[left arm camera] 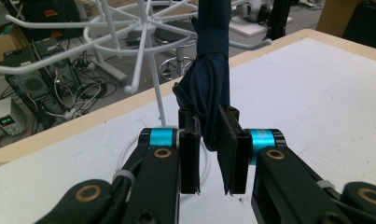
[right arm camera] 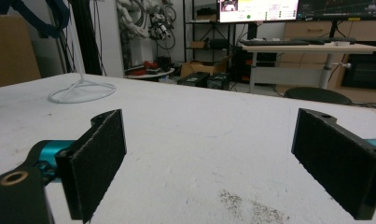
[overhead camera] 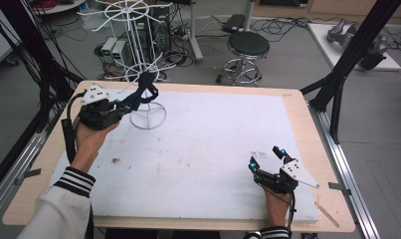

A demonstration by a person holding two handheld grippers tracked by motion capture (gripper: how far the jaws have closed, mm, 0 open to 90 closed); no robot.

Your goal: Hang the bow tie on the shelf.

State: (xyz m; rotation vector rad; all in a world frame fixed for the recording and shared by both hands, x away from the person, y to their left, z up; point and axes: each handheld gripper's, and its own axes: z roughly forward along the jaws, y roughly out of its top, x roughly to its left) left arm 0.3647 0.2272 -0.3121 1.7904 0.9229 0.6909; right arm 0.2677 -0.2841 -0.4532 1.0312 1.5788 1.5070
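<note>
Navy cloth, a folded band or strap point(left arm camera: 209, 88), sits pinched between the jaws of my left gripper point(left arm camera: 212, 154); in the left gripper view it rises from the pads to the top edge of the frame, among the arms of the white wire rack point(left arm camera: 143, 56). In the high view I see that gripper point(overhead camera: 131, 102) at the upper left of the frame, holding the dark cloth point(overhead camera: 147, 87) up beside the rack's stem, above its ring base point(overhead camera: 148, 117) on the white board point(overhead camera: 203, 149). My right gripper point(overhead camera: 267, 159) rests low at the lower right of the frame, well apart from the rack. Its jaws stand wide apart with nothing between them, bare board point(right arm camera: 199, 140) showing in the gap.
</note>
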